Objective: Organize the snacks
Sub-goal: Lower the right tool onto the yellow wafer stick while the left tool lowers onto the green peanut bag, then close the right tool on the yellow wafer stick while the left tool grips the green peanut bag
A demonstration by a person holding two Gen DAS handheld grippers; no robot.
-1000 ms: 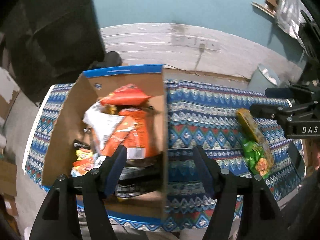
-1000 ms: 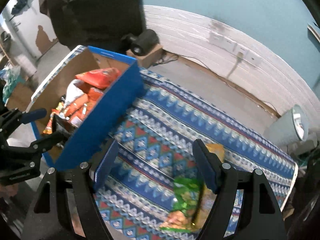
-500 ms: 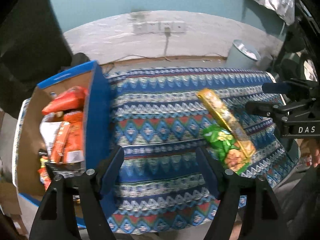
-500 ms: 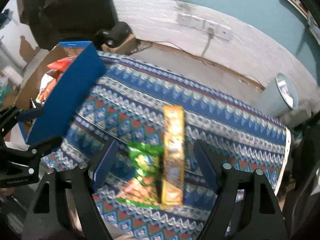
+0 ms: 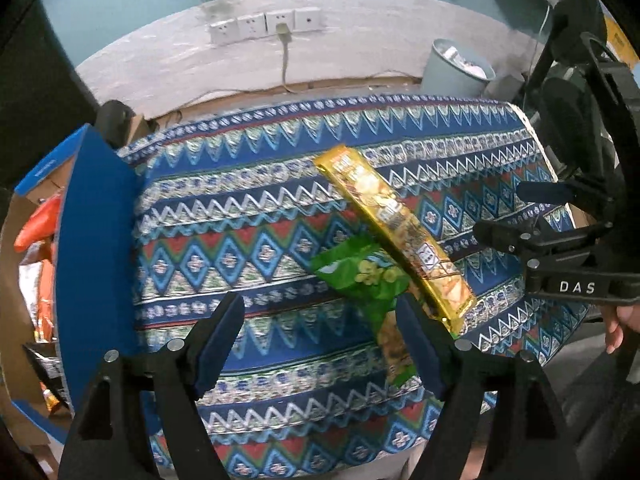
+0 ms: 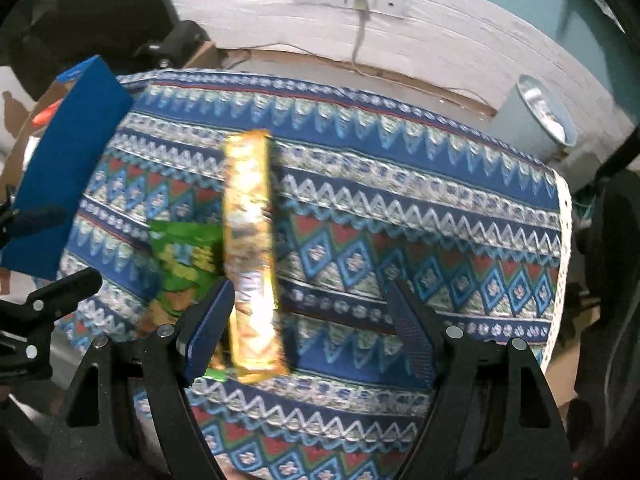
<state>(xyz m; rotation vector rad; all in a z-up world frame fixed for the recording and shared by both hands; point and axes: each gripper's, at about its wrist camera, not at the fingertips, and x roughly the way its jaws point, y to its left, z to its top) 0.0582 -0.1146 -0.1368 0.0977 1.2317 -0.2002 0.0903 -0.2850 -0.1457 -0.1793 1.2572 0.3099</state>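
Two snacks (image 6: 248, 240) ahead of right claw (image 6: 310, 336)

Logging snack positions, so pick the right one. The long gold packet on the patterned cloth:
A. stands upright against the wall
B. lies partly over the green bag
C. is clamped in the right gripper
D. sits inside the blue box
B: the gold packet overlaps one edge of the green bag on the cloth, and both grippers are open.

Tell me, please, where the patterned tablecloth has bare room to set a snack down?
Bare patches: between the blue cardboard box and the green snack bag, and right of the long gold packet to the tablecloth edge. Crowded where the two overlap.
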